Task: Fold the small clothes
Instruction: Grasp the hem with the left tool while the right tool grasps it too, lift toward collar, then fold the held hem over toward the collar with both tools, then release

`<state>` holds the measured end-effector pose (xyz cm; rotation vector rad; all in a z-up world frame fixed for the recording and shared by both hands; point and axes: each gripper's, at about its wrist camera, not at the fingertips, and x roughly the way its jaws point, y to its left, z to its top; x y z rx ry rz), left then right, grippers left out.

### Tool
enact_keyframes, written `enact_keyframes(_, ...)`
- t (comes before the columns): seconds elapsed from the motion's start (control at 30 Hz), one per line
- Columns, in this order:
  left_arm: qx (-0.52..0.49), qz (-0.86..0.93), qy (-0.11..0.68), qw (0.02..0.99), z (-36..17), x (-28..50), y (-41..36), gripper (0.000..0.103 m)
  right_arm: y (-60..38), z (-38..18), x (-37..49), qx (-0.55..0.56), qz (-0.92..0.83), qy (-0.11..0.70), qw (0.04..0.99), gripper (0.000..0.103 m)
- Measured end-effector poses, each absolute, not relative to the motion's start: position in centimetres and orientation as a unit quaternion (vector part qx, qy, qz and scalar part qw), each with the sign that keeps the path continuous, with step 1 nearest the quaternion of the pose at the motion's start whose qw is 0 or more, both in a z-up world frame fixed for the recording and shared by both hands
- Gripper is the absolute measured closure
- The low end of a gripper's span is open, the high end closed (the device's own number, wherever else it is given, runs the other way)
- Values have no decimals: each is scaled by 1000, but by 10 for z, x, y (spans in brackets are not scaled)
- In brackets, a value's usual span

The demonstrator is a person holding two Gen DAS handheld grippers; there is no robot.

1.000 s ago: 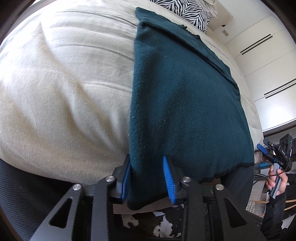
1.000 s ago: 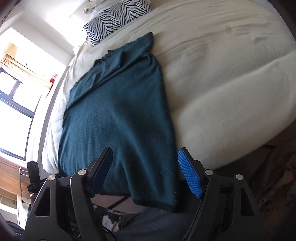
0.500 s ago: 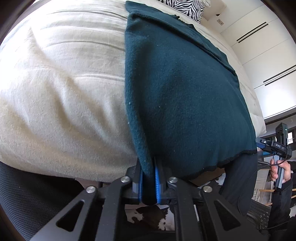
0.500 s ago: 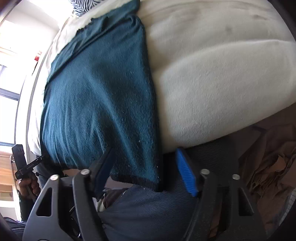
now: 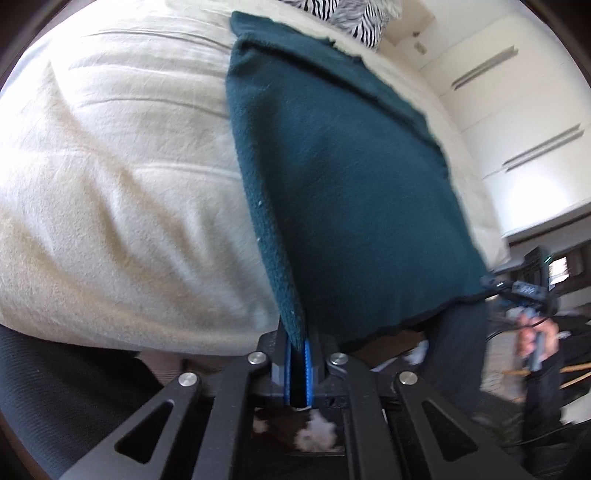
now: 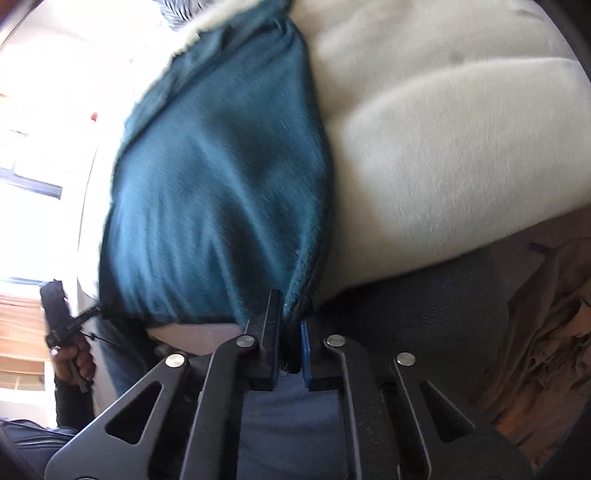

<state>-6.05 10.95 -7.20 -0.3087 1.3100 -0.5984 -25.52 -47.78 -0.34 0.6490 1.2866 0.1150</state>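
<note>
Lying flat on the cream bed (image 5: 122, 192), teal knit garment (image 5: 343, 192), near hem hanging over the bed edge. Left tool (image 5: 297, 363) clamped tight on the near left hem corner, blue pads pinching the fabric. Right tool (image 6: 290, 350) also closed on the near right corner, cloth bunched between the pads. Fuzzy, soft-looking knit with dark trim at the hem. Zebra-print pillow (image 5: 354, 18) at the far end.

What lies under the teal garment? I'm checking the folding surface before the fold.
The teal garment lies on a cream bed cover; its near hem overhangs the edge, pinched by both grippers. Whatever sits beneath its middle is covered.
</note>
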Motion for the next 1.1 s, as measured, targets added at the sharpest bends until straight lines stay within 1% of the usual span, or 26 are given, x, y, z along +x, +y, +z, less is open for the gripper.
enact_keyframes(0.17, -258, -308, 552, 731, -45, -46, 132, 98, -484, 26, -243, 323, 70, 533, 779, 97)
enact_keyframes(0.27, -329, -317, 517, 724, -32, -32, 149, 98, -497, 43, -229, 358, 75, 489, 792, 97)
enact_keyframes(0.43, -430, -321, 458, 708, -19, -2, 173, 98, -510, 70, -191, 393, 86, 426, 810, 97)
enact_keyframes(0.67, -472, -312, 425, 707, -7, 55, 171, 98, -525, 89, -125, 399, 75, 385, 829, 97)
enact_keyframes(0.93, -496, -290, 426, 699, -14, 129, 158, 98, -542, 88, -39, 402, 51, 366, 838, 97)
enact_keyframes(1.1, -500, -275, 432, 698, -22, 174, 148, 98, -544, 75, 18, 390, 35, 373, 841, 97)
